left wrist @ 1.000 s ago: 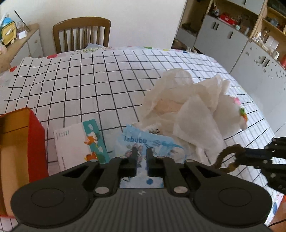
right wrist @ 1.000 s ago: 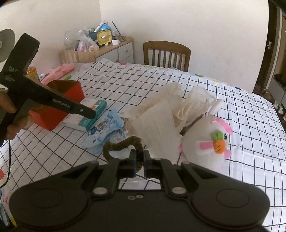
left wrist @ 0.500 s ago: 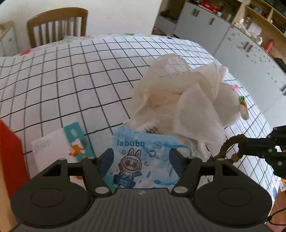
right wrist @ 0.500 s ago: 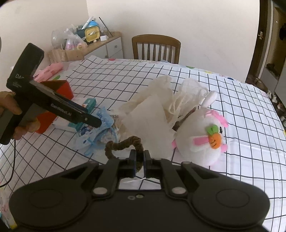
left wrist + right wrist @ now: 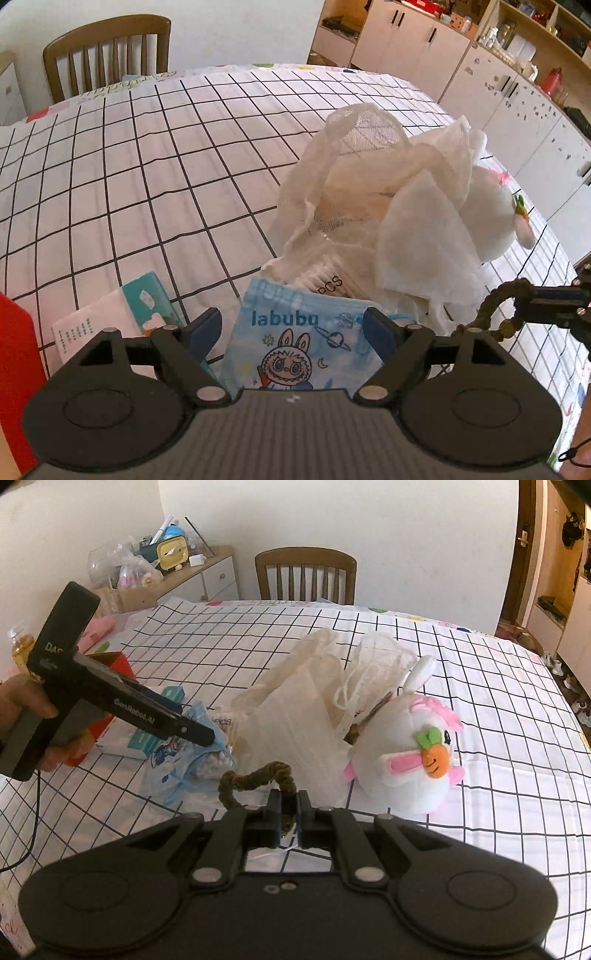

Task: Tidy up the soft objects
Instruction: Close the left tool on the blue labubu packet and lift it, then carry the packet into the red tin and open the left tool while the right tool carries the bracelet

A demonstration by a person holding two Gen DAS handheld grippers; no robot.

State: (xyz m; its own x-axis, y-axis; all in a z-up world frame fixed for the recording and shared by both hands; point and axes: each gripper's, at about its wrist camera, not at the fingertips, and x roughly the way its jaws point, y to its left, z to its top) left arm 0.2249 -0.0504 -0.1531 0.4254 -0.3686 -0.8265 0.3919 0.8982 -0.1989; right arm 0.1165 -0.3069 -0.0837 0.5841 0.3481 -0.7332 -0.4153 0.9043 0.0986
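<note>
Sorting barely begun: right gripper (image 5: 284,805) clenched on brown fabric scrunchie (image 5: 255,779), left gripper (image 5: 295,325) released over blue labubu packet (image 5: 295,350), centre pile unsorted.

Readable print on the table items and the left tool

"labubu" on the blue pouch (image 5: 295,350); "PCS" on the clear cotton-swab pack (image 5: 328,284); "GenRobot.AI" along the left gripper (image 5: 207,734) arm, with "DAS" on its upper block; small print on the tissue pack (image 5: 92,332) is unreadable
</note>
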